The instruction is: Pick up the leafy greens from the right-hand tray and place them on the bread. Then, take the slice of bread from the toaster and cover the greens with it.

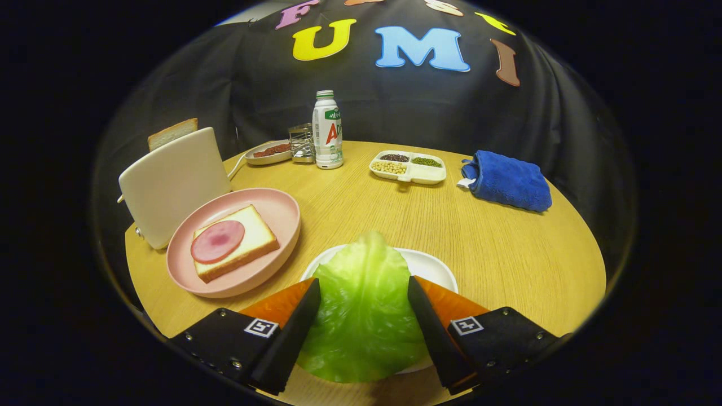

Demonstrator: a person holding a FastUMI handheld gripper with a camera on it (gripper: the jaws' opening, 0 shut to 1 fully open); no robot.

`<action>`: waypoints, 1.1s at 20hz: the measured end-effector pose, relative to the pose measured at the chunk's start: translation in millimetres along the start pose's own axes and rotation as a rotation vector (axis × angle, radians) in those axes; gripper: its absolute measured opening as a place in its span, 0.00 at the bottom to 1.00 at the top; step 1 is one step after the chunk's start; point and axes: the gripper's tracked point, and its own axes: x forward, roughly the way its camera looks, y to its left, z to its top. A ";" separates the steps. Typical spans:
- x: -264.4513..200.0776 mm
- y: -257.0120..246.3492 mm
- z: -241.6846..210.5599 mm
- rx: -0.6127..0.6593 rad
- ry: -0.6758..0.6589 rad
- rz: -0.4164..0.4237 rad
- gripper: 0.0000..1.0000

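Gripper view shows me my claw (364,290) spread apart, straddling the lettuce leaf (364,307) on its white tray (434,265). Its long axis runs near-to-far, tip pointing away. Ham-topped bread (237,242) sits far left.

Far beyond the fingers stands a white bottle (328,131) beside a small metal rack (302,143) and a little dish of red bits (269,151). A split tray of beans (408,167) and a blue towel (509,180) lie further right.
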 end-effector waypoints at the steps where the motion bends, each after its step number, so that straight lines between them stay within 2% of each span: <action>1: 1.0 1.2 -0.5 0.007 0.003 -0.005 0.84; 2: 1.0 1.3 -1.7 -0.002 0.004 -0.007 0.72; 5: -1.6 2.9 1.3 0.000 -0.001 0.002 0.72; 7: 3.2 1.7 -0.6 0.026 0.002 -0.010 0.22; 11: 1.7 2.6 0.5 -0.014 -0.001 -0.029 0.22; 16: 2.0 1.8 1.2 0.021 -0.007 -0.010 0.22; 19: 2.6 -1.2 4.0 0.038 -0.037 -0.027 0.22; 20: 14.3 -2.3 10.6 0.081 -0.050 -0.022 0.11; 21: 3.2 -0.5 6.8 0.114 -0.037 -0.001 0.00; 22: 6.8 -1.1 8.3 0.146 -0.039 0.018 0.00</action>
